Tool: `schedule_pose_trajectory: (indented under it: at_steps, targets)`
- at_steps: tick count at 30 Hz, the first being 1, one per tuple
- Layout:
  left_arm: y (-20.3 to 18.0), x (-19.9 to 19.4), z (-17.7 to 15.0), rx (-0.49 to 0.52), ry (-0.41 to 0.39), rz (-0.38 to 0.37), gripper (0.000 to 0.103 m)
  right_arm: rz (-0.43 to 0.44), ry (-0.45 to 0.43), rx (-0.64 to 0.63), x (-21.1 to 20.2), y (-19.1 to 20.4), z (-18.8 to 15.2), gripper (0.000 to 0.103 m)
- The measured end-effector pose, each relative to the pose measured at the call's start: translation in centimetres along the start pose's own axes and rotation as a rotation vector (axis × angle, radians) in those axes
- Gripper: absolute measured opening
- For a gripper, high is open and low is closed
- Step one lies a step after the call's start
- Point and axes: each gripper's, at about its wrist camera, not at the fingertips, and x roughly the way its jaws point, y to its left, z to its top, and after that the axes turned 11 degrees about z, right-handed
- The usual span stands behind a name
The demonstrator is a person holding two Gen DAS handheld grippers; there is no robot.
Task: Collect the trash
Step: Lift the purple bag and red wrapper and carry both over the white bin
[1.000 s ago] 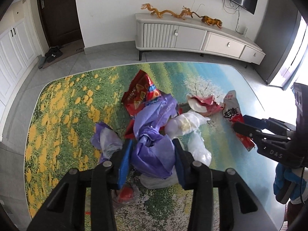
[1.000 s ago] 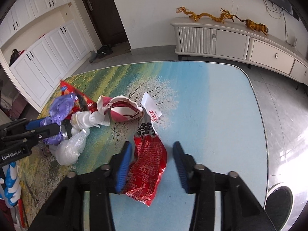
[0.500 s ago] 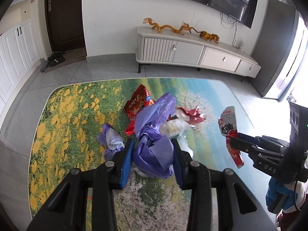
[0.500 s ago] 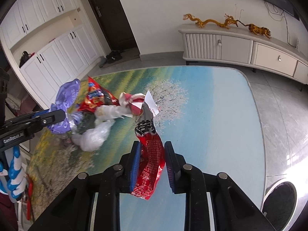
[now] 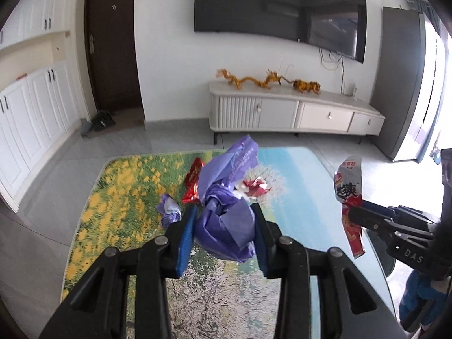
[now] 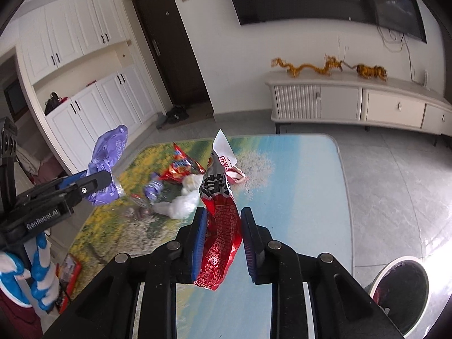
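Observation:
My left gripper [image 5: 223,210] is shut on a crumpled purple plastic bag [image 5: 228,169] and holds it in the air above the table. In the right wrist view that bag [image 6: 110,149] juts up from the left gripper [image 6: 104,178]. My right gripper [image 6: 223,212] is shut on a red snack wrapper [image 6: 220,192], which hangs above the table. The left wrist view shows that wrapper [image 5: 349,186] at the right. On the picture-print table [image 5: 118,197] lie a red chip bag [image 6: 180,166], a small purple bag [image 5: 169,212], a red-and-white wrapper [image 5: 255,188] and a white plastic bag [image 6: 180,206].
A white-rimmed bin with a dark liner [image 6: 401,291] stands on the floor past the table's right corner. A low white TV cabinet [image 5: 296,113] runs along the far wall. White cupboards [image 6: 93,107] and a dark door line the left. A hand in a blue-and-white glove [image 6: 36,282] holds the left gripper.
The right gripper closed on the red wrapper and lifted it. The left gripper rose with the purple bag. Both views now look higher across the room.

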Motion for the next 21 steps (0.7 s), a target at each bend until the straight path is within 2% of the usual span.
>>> schedule_pose_trajectory:
  at_steps: [11, 21]
  targets:
    - [-2.1, -6.8, -0.7, 0.019, -0.161, 0.084, 0.035, 0.013, -0.111, -0.04, -6.1, 3.2, 0.0, 0.023]
    - [-3.9, -10.0, -0.9, 0.033, -0.237, 0.116, 0.035, -0.009, -0.174, -0.046, -9.3, 3.5, -0.2, 0.023]
